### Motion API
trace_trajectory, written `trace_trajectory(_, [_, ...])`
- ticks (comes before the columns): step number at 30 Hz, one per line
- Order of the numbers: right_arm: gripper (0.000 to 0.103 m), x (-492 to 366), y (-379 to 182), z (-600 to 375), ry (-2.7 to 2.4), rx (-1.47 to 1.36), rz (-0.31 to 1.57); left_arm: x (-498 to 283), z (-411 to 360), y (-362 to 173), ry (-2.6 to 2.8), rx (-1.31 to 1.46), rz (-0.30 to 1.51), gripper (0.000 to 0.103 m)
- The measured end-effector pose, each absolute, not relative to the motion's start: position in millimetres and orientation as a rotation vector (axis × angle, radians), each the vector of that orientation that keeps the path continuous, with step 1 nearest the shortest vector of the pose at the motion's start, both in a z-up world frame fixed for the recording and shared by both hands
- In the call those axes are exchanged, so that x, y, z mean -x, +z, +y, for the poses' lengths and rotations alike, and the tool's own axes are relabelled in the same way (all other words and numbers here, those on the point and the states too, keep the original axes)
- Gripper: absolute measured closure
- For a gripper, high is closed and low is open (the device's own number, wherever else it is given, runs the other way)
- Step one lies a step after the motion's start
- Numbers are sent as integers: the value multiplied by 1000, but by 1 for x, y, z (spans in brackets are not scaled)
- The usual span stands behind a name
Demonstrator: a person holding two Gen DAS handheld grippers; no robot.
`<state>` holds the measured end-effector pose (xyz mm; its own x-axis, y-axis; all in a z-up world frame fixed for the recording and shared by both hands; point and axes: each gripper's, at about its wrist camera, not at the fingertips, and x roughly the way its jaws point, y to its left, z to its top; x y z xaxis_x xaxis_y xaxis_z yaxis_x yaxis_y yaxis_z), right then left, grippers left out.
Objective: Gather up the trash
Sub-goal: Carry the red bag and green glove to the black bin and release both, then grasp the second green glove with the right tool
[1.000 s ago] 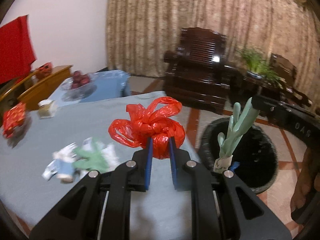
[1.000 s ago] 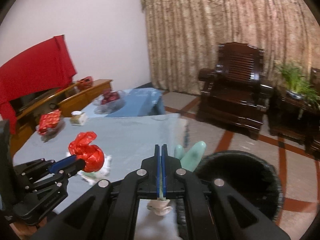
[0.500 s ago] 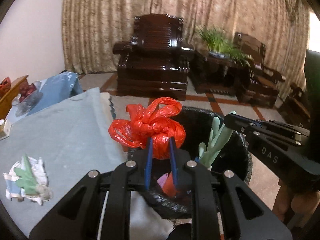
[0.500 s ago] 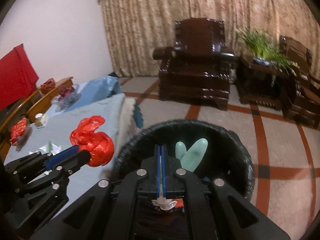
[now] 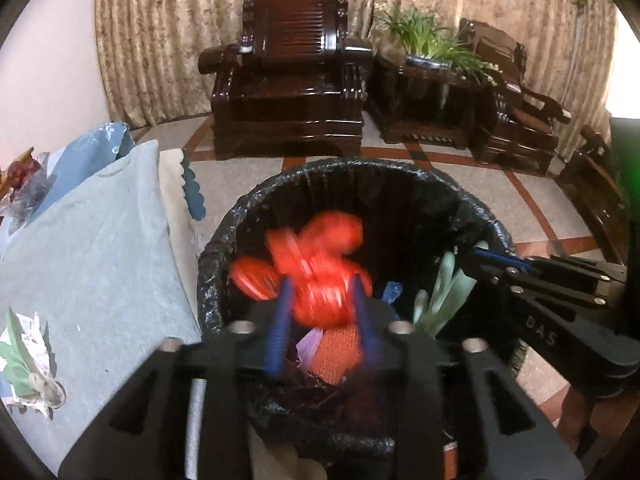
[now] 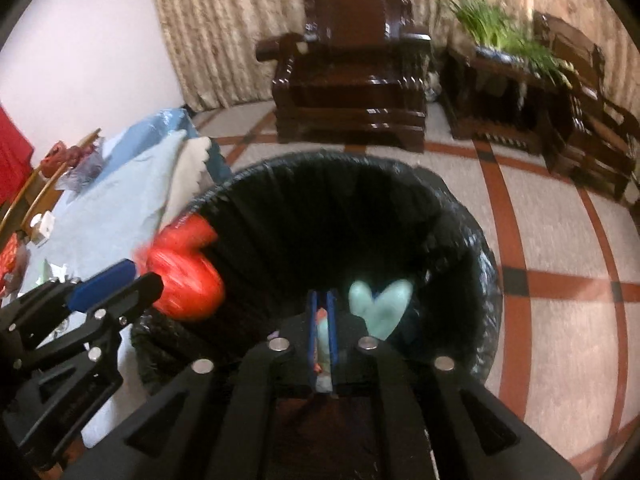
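Over the black-lined bin (image 5: 352,184): left gripper (image 5: 322,320) spread around blurred red bag (image 5: 316,272), right gripper (image 6: 322,330) clamped on green stalk (image 6: 380,308); risk of snagging the liner.

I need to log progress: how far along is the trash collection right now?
Done: some trash already lies in the black bin. In hand: the left gripper, fingers spread, has the red bag over the bin; the right gripper pinches green scallion scraps. Left: crumpled paper on the table.

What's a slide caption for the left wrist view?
Left gripper opens over the black-lined trash bin, red plastic bag blurred between its fingers; right gripper holds a green onion alongside.
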<state>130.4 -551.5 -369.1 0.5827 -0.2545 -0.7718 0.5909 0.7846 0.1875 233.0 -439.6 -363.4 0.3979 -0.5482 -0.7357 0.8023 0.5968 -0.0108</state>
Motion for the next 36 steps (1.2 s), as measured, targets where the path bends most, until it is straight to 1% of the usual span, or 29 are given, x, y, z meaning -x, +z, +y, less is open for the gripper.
trace_trajectory(1, [79, -129, -369, -551, -521, -459, 809, -235, -439, -366, -874, -371, 775, 54])
trace_trajectory(2, [72, -127, -368, -550, -531, -454, 805, -236, -439, -367, -872, -372, 782, 54])
trace_trajectory(7, [72, -119, -354, -543, -537, -444, 789, -236, -417, -357, -852, -355, 772, 53])
trace_trajectory(9, [72, -119, -346, -540, -531, -440, 783, -239, -400, -347, -823, -335, 765, 50])
trace_trajectory(10, [72, -120, -341, -536, -521, -434, 779, -241, -385, -342, -800, -319, 763, 48])
trace_trajectory(15, [72, -137, -312, -490, -438, -368, 755, -253, -322, -320, -710, -249, 760, 47])
trace_trajectory(16, [72, -141, -306, -477, -414, -356, 747, -255, -309, -313, -693, -236, 752, 45])
trace_trajectory(19, [72, -156, -291, -441, -338, -314, 722, -262, -253, -292, -595, -204, 701, 33])
trace_trajectory(22, [71, -175, -280, -398, -250, -269, 694, -269, -200, -275, -510, -160, 673, 31])
trace_trajectory(25, [69, -196, -275, -356, -164, -229, 684, -277, -141, -265, -406, -141, 641, 26])
trace_trajectory(28, [67, -221, -277, -311, -75, -186, 678, -283, -90, -263, -315, -120, 621, 21])
trace_trajectory(31, [67, -246, -285, -271, 2, -157, 680, -295, -44, -270, -236, -90, 632, 21])
trace_trajectory(36, [67, -282, -303, -215, 100, -100, 682, -316, -3, -288, -199, -74, 649, 21])
